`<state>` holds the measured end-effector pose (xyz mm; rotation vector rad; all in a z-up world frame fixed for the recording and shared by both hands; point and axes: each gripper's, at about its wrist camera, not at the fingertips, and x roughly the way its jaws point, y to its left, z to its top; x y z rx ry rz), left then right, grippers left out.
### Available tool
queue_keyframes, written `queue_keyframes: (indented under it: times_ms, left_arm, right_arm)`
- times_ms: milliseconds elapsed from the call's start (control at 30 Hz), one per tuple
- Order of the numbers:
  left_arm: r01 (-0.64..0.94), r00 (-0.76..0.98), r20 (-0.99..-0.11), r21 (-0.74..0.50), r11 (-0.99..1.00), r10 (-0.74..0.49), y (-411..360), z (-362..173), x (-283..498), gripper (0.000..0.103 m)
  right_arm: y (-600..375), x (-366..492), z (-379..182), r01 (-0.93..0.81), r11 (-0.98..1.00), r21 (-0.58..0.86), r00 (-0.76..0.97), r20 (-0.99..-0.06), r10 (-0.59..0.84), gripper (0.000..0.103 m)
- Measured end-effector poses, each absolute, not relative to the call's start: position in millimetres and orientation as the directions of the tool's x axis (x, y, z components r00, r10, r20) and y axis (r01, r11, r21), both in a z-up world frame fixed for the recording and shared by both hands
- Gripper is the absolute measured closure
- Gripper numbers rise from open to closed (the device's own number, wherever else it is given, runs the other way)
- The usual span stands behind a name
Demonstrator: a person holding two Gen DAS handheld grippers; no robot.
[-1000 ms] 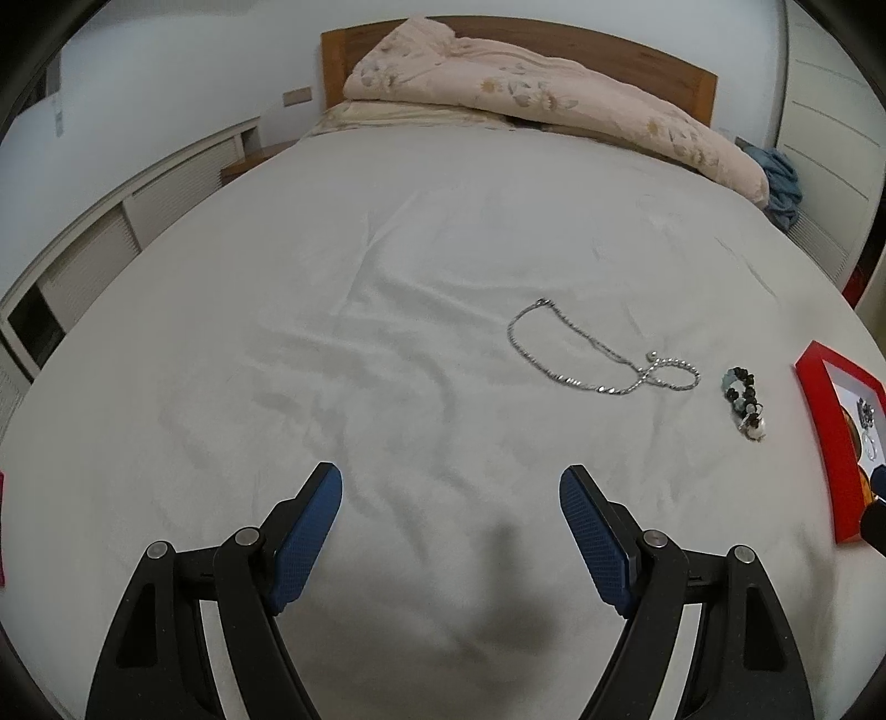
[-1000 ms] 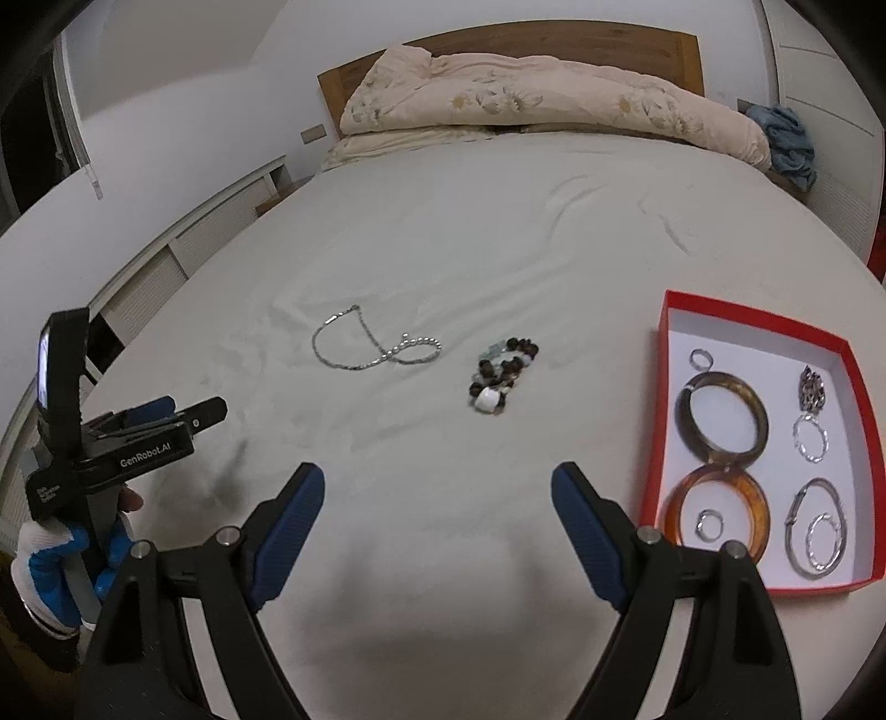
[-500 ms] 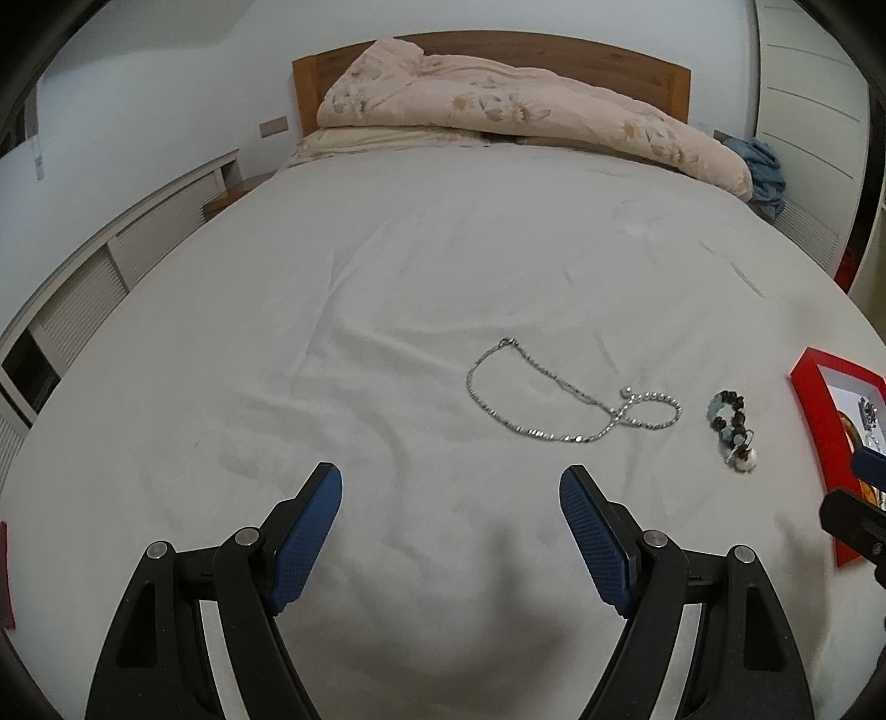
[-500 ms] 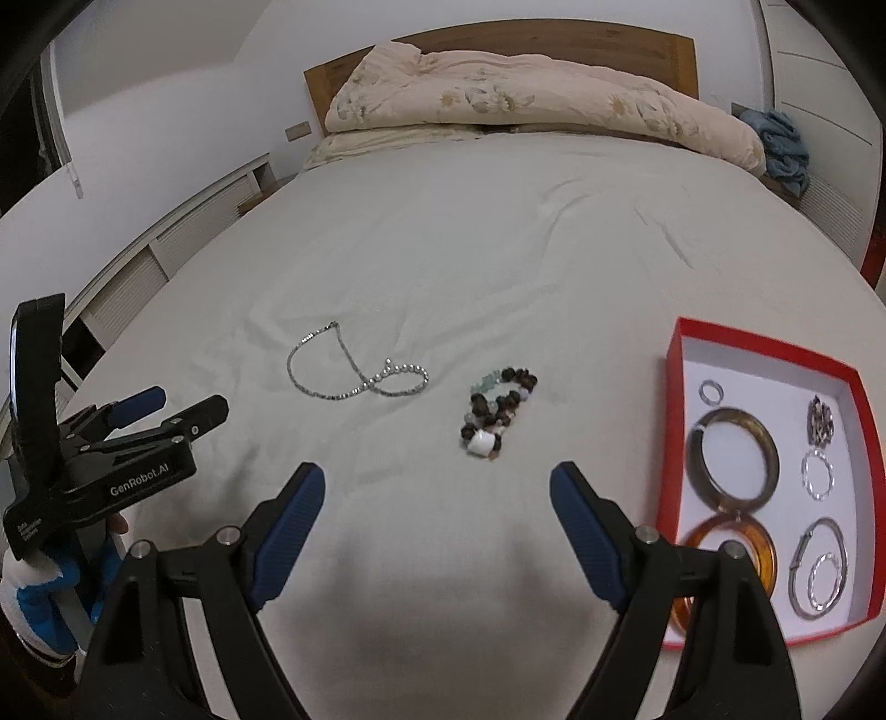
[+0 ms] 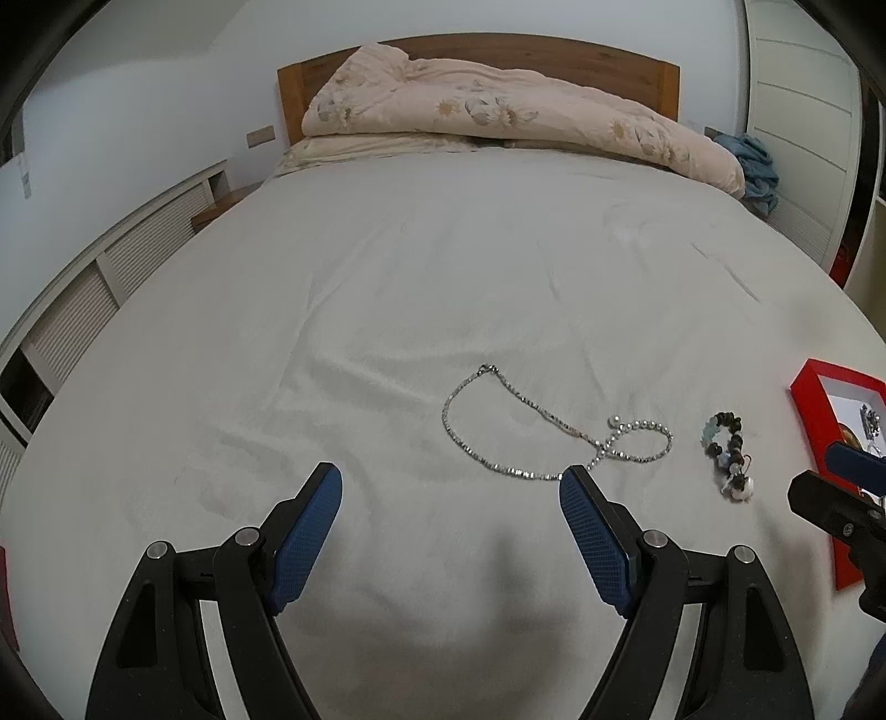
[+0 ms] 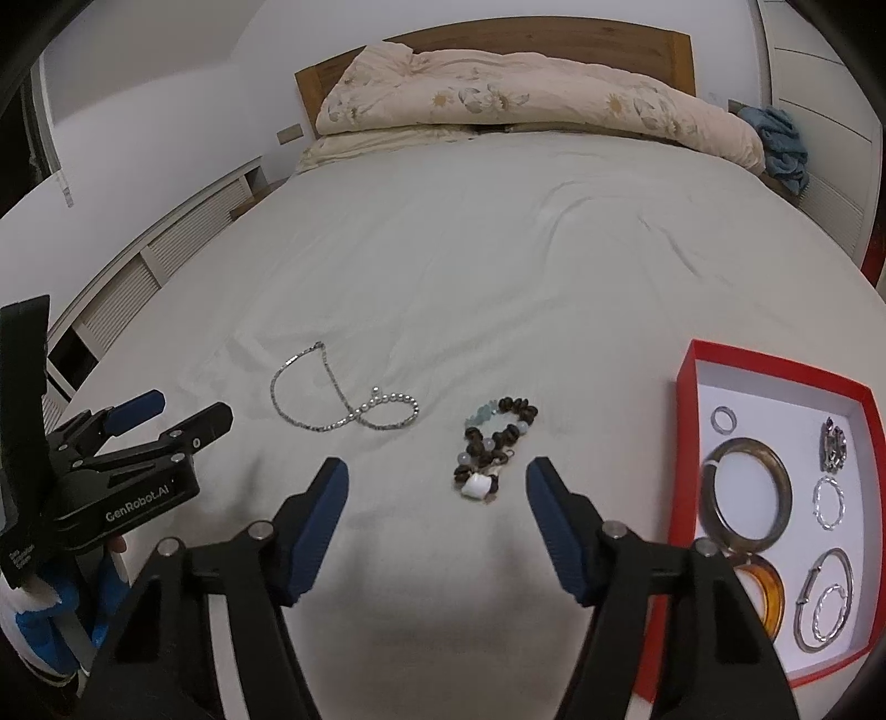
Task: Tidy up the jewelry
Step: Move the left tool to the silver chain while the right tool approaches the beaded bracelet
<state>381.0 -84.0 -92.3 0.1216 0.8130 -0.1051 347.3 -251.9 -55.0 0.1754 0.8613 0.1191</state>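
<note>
A silver bead necklace (image 5: pixel 531 437) lies looped on the white bedsheet, also in the right wrist view (image 6: pixel 332 396). A dark bead bracelet (image 6: pixel 493 443) with a white charm lies to its right, also in the left wrist view (image 5: pixel 728 454). A red box (image 6: pixel 686 437) with a white inside holds several bangles and rings; its edge shows in the left wrist view (image 5: pixel 811 410). My left gripper (image 5: pixel 451 498) is open and empty, just short of the necklace. My right gripper (image 6: pixel 437 482) is open and empty, with the bracelet just ahead between its fingertips.
A folded floral quilt (image 5: pixel 498 122) and the wooden headboard (image 6: pixel 498 44) lie at the far end of the bed. A blue cloth (image 5: pixel 753 166) lies at the far right. White slatted cabinets (image 5: pixel 111 266) run along the left side.
Both grippers have moved forward towards the jewelry. The necklace now lies nearer my left gripper, and the bracelet has come up between my right gripper's fingertips. Both stay open.
</note>
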Motion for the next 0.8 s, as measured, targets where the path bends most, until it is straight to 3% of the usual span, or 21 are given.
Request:
queue_keyframes:
  times_ms: [467,800]
  left_arm:
    - [0.126,0.669,-0.742,0.064,0.99,-0.037,-89.5,-99.6,409.3,0.023]
    - [0.124,0.613,-0.785,-0.017,0.992,-0.09,-83.9,-113.9,423.7,0.023]
  right_arm:
    - [-262.7,360.2,-69.5,-0.017,0.974,0.226,0.634,-0.751,0.185,0.039]
    - [-271.6,363.2,-79.5,-0.003,0.971,0.239,0.621,-0.761,0.189,0.042]
